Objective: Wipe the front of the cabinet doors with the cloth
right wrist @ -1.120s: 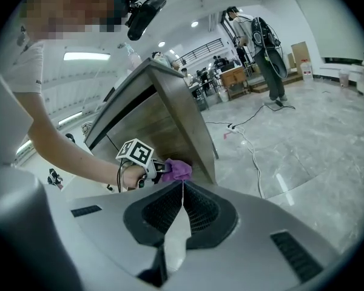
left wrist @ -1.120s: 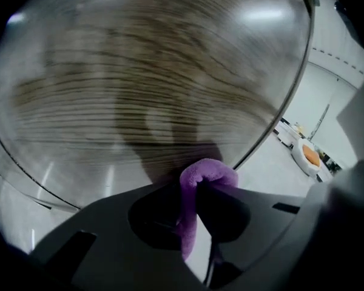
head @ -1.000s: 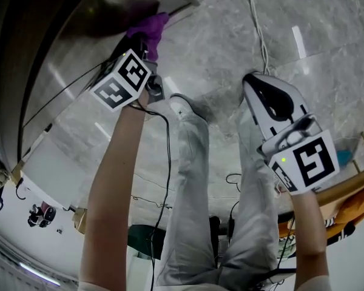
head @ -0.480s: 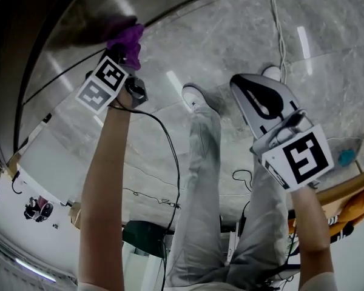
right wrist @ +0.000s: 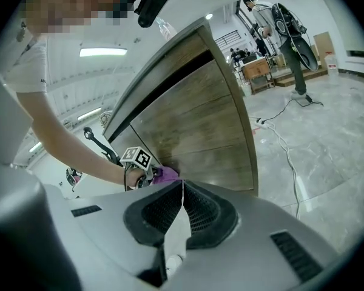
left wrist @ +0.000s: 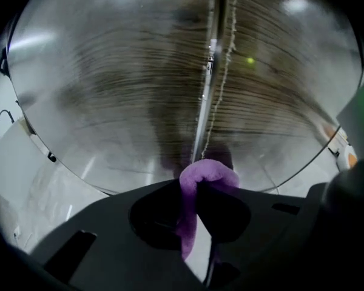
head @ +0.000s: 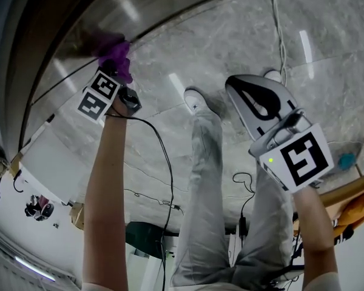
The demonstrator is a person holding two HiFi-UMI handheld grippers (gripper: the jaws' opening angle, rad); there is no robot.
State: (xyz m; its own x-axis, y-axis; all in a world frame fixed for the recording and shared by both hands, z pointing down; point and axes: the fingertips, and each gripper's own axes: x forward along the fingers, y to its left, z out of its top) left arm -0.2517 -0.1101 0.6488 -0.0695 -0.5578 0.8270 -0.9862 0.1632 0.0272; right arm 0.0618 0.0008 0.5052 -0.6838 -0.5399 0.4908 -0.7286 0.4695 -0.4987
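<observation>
Sliding further along the cabinet door, left tool is pinching the soft, limp cloth mid-fold — right tool is idling, jaws together.

Right gripper: the grey plastic right gripper filled the lower frame, its black ribbed pads meeting at the tips.
Doors: brown wood-grain cabinet doors stood tilted at centre.
Cloth: a purple fleece cloth lay against the lower door, beside the left gripper.
Floor: a white cable crossed the grey marble floor at right.
</observation>
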